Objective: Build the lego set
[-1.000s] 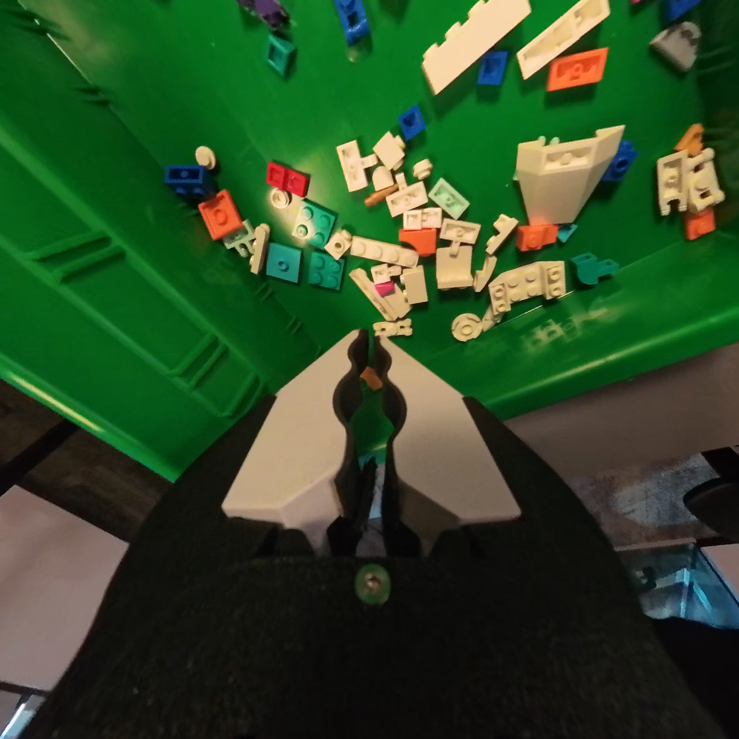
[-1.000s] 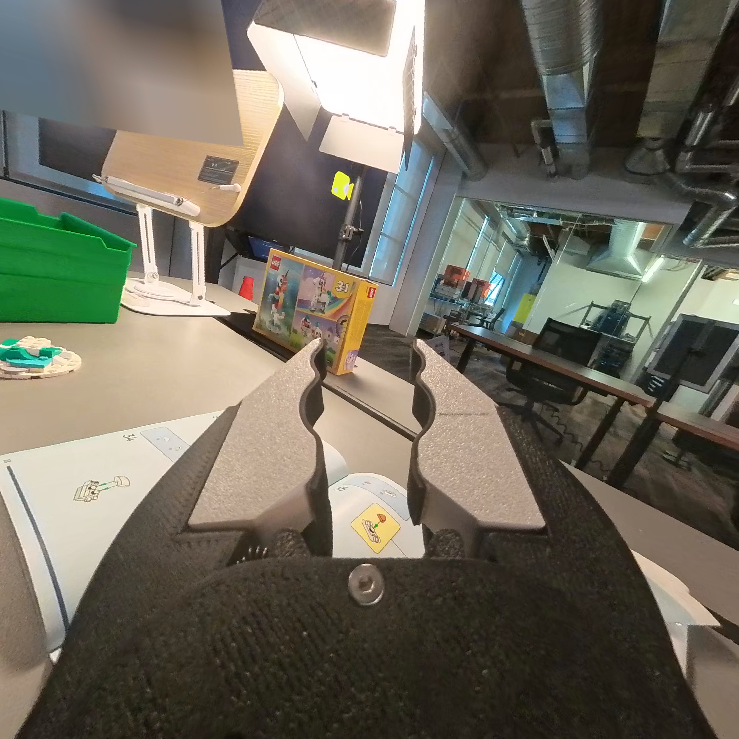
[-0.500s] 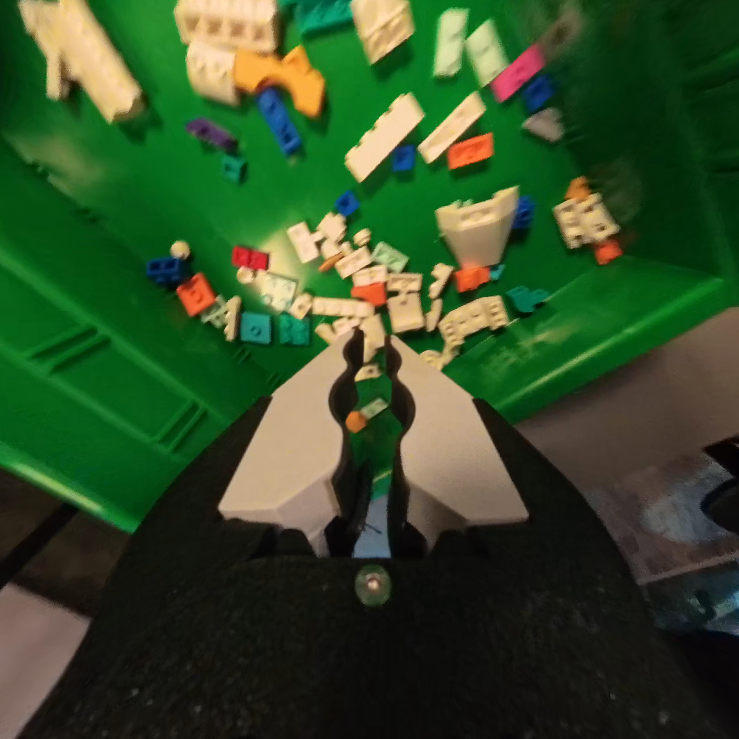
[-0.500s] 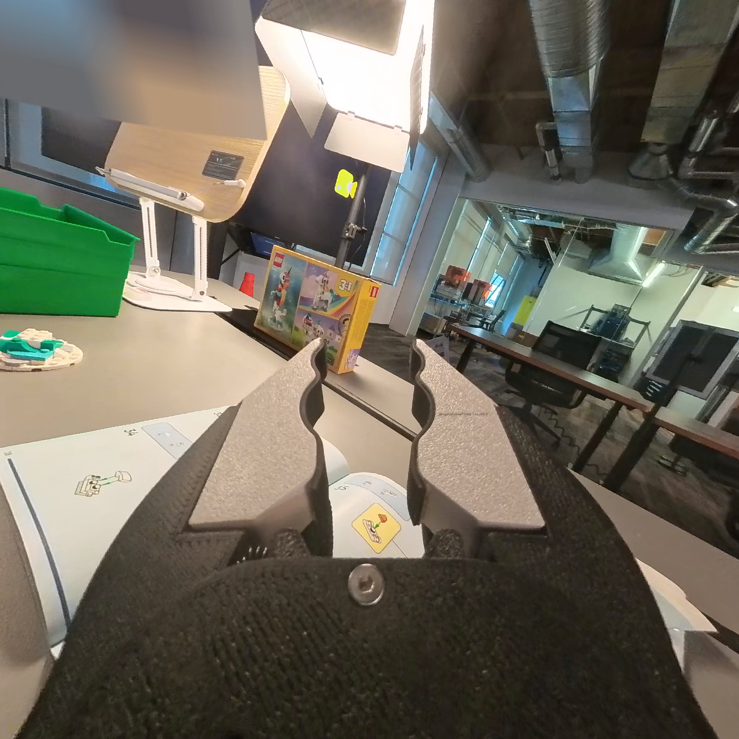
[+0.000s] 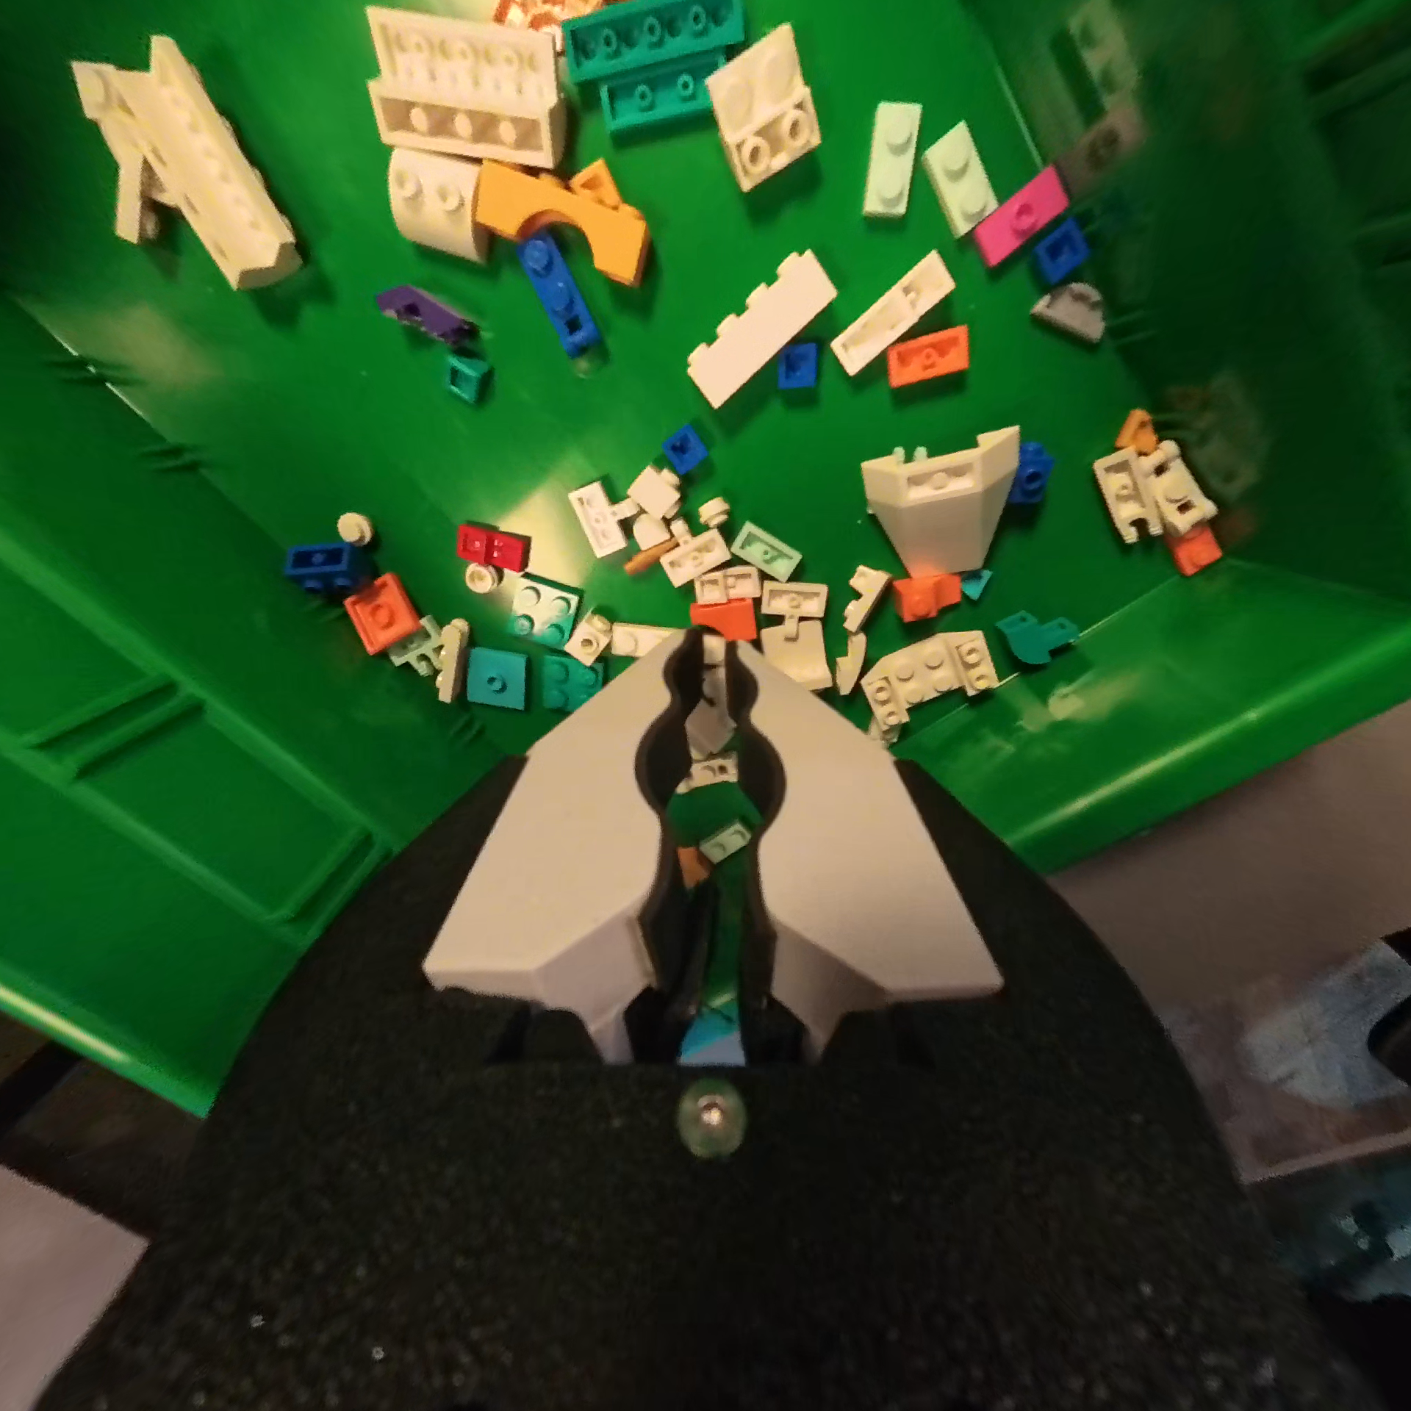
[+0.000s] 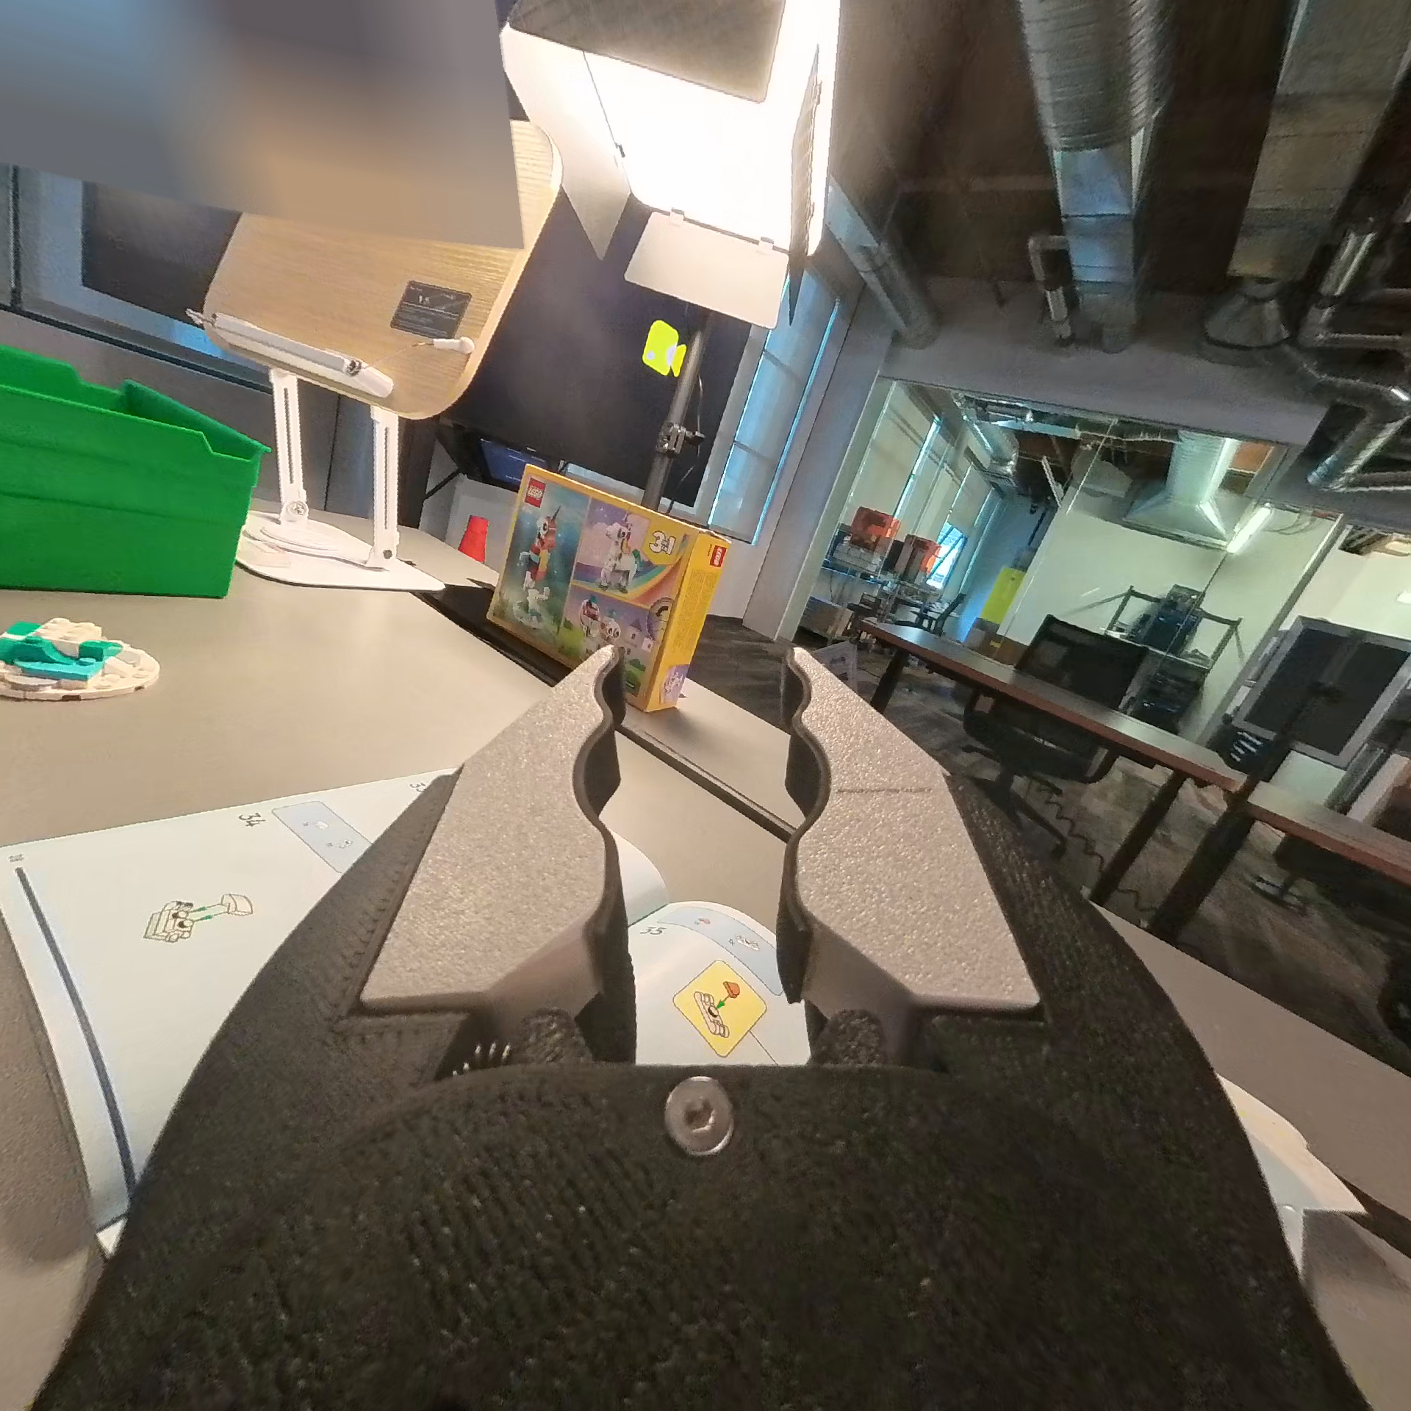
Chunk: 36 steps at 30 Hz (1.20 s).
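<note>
My left gripper (image 5: 714, 649) hangs over the green bin (image 5: 191, 802) of loose lego pieces, near its front corner. Its jaws are nearly together with a thin gap, and nothing shows gripped. Through the gap I see a white piece (image 5: 710, 771), a mint plate (image 5: 725, 840) and a small orange piece (image 5: 691, 866) on the bin floor. My right gripper (image 6: 702, 664) is open and empty, low over the open instruction booklet (image 6: 191, 916). A small white and teal partial build (image 6: 69, 660) sits on the grey table (image 6: 305, 710).
The bin (image 6: 114, 504) stands at the table's back left in the right wrist view. A wooden book stand (image 6: 343, 321), a lit light panel (image 6: 687, 114) and the yellow lego box (image 6: 603, 580) stand behind. The table edge runs past the box. The gap from one gripper's tips to the other's is roughly 50 cm. The mint plate (image 5: 725, 840) lies around 7 cm away from my left fingertips.
The left gripper has drawn back and up from the bin floor, so more pieces show at the far end. The right gripper has barely shifted and stays open.
</note>
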Motion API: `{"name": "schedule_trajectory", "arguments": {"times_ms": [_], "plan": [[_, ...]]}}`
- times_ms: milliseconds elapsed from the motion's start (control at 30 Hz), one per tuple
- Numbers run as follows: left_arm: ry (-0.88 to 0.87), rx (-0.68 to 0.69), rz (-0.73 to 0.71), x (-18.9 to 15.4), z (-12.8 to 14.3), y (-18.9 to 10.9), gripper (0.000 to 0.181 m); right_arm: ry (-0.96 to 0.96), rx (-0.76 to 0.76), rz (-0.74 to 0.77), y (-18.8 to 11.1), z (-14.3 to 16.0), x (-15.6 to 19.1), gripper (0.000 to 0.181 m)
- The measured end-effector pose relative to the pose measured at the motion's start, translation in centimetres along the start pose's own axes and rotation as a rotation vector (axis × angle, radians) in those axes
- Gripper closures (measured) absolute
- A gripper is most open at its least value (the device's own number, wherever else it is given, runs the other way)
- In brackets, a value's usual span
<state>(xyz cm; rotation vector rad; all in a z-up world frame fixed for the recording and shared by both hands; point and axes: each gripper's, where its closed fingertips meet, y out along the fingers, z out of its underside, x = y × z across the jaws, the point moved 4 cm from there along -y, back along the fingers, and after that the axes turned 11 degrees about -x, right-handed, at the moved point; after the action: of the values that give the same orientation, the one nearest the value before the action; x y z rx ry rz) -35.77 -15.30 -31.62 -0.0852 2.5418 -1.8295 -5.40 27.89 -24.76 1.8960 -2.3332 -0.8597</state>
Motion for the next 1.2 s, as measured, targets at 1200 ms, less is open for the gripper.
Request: {"name": "schedule_trajectory", "arguments": {"times_ms": [1200], "plan": [[-0.068, 0.293, -0.336, 6.5, -0.7, -0.4, 0.179, -0.216, 0.069, -0.077, 0.4, 0.9, 2.0, 0.145]]}}
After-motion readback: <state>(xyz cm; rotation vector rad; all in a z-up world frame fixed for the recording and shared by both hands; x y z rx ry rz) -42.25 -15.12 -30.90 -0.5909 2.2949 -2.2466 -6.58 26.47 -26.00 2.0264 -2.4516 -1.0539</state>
